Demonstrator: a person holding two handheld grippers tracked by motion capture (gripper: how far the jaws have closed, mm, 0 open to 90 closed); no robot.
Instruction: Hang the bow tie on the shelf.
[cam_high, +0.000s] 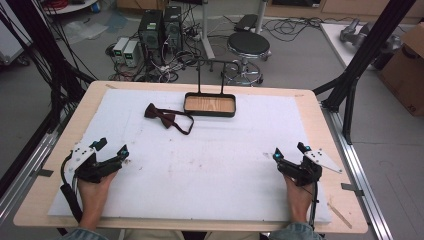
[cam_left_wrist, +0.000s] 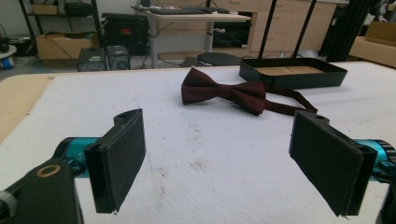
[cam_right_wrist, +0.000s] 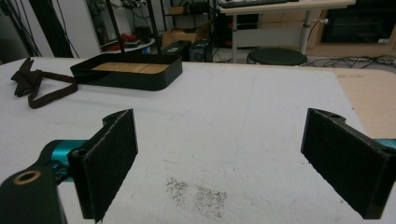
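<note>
Left gripper (cam_high: 111, 147): jaws apart, bow tie (cam_left_wrist: 224, 93) ahead between them. Right gripper (cam_high: 290, 151): jaws apart (nothing held), tray (cam_right_wrist: 126, 70) ahead, beyond its left-hand jaw.

A lab or robotics workshop is indicated. Beyond the far edge of the pale wooden tabletop (cam_high: 310, 107), two black computer towers (cam_high: 160, 27) are stood on the grey floor amid tangled black cables (cam_high: 175, 67), beside a round black stool (cam_high: 248, 44). Black metal frame struts (cam_high: 370, 42) are seen at the tabletop's right edge, and brown cardboard boxes (cam_high: 407, 70) farther right.
</note>
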